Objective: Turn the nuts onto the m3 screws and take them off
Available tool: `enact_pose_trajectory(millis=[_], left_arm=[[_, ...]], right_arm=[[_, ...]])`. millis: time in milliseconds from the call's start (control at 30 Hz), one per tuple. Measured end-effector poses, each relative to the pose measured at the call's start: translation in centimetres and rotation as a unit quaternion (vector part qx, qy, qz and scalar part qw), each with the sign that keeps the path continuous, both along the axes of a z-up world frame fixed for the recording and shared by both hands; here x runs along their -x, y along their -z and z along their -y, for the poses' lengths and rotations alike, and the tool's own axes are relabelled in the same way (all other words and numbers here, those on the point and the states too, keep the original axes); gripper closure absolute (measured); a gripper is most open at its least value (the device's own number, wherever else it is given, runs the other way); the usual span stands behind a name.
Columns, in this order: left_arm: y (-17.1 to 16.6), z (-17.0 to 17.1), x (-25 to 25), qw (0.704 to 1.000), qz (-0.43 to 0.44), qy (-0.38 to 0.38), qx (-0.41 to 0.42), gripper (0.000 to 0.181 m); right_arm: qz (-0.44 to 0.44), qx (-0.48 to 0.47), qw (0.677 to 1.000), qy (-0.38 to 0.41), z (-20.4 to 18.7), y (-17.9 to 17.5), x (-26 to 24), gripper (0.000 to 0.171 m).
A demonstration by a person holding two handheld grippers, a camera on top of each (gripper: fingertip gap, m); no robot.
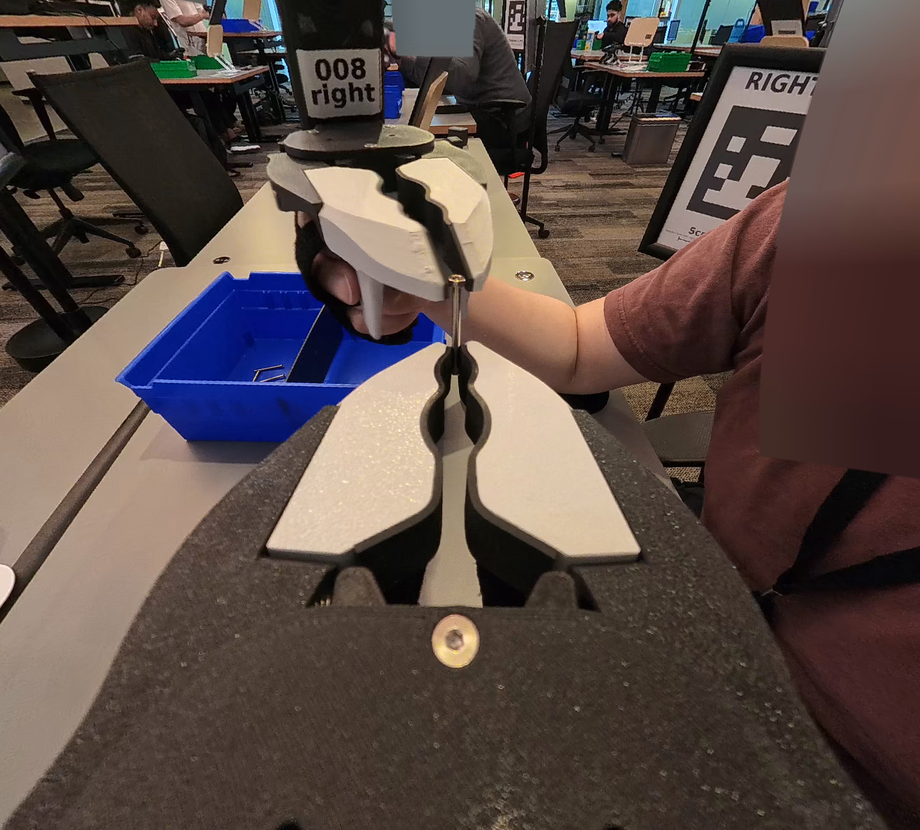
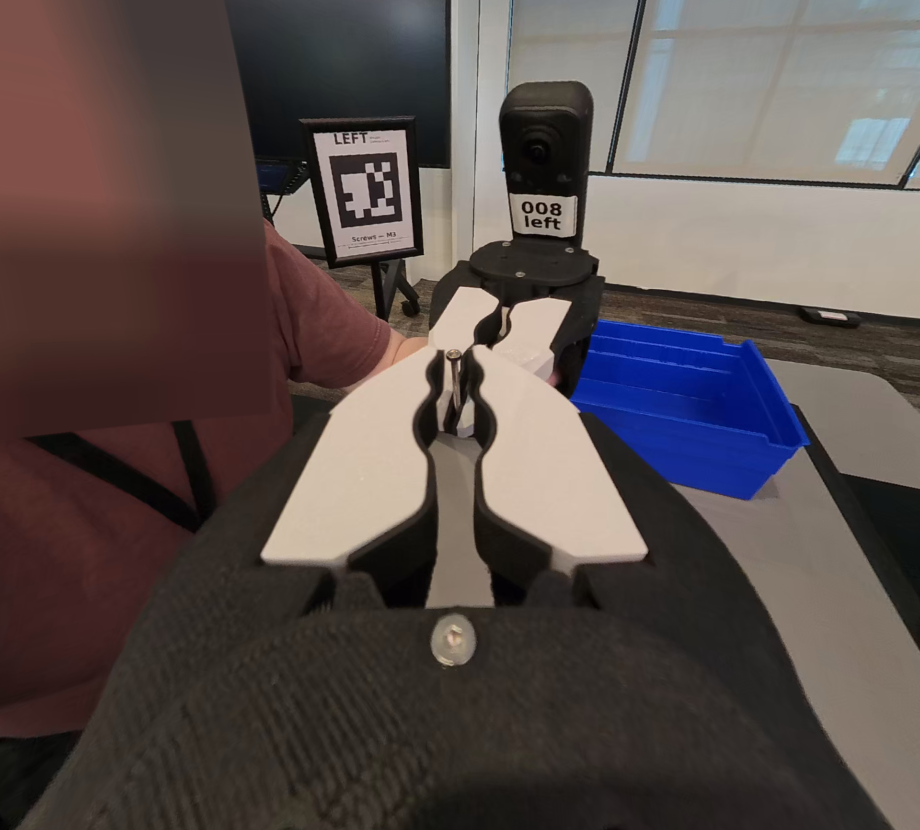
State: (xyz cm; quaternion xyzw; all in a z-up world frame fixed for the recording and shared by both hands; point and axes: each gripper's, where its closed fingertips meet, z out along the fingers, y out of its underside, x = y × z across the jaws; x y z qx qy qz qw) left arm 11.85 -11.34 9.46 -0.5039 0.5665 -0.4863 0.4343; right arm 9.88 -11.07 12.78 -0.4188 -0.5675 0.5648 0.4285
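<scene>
White fingers (image 1: 378, 453), black bodies, maroon sleeve (image 1: 697, 303).

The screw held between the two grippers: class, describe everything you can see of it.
The screw is a thin, shiny, metal-looking pin with a small round head on top. It stands upright in the air. The left gripper has its jaws shut on the lower end, and the right gripper meets it at the head. No nut is discernible.
</scene>
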Motion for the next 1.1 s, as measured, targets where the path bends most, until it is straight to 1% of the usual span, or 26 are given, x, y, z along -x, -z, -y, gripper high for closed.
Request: enact_pose_trajectory(millis=[33, 267, 400, 533, 633, 767, 867, 967, 1100], left_arm=[[0.0, 0.0, 0.0, 1.000, 0.001, 0.000, 0.000, 0.179], [0.0, 0.0, 0.0, 1.000, 0.003, 0.005, 0.006, 0.179], [-0.1, 0.3, 0.0, 1.000, 0.006, 0.019, 0.019, 0.179], [-0.3, 1.0, 0.1, 0.998, 0.014, 0.053, 0.040, 0.179], [-0.7, 2.6, 0.2, 0.991, 0.022, 0.109, 0.073, 0.179], [-0.9, 5.1, 0.3, 0.972, 0.024, 0.197, 0.125, 0.179], [-0.8, 6.8, 0.3, 0.950, 0.022, 0.262, 0.170, 0.179], [-0.5, 8.1, 0.2, 0.926, 0.021, 0.316, 0.208, 0.179], [-0.4, 9.1, 0.1, 0.899, 0.028, 0.363, 0.244, 0.179]], right_arm=[[0.000, -0.002, 1.000, 0.000, 0.0, 0.0, 0.0, 0.165], [-0.006, -0.005, 1.000, -0.001, 0.0, -0.1, 0.0, 0.165], [-0.017, 0.002, 1.000, -0.013, 0.1, -0.2, 0.2, 0.165], [-0.031, 0.019, 0.998, -0.050, 0.8, -0.4, 0.0, 0.165], [-0.054, 0.031, 0.992, -0.107, 2.2, -0.7, -0.3, 0.165], [-0.080, 0.040, 0.976, -0.198, 4.5, -0.8, -0.7, 0.165], [-0.092, 0.032, 0.964, -0.249, 6.0, -0.6, -0.9, 0.165], [-0.102, 0.011, 0.954, -0.280, 7.3, -0.2, -1.2, 0.165], [-0.106, -0.009, 0.948, -0.300, 8.2, 0.0, -1.5, 0.165]])
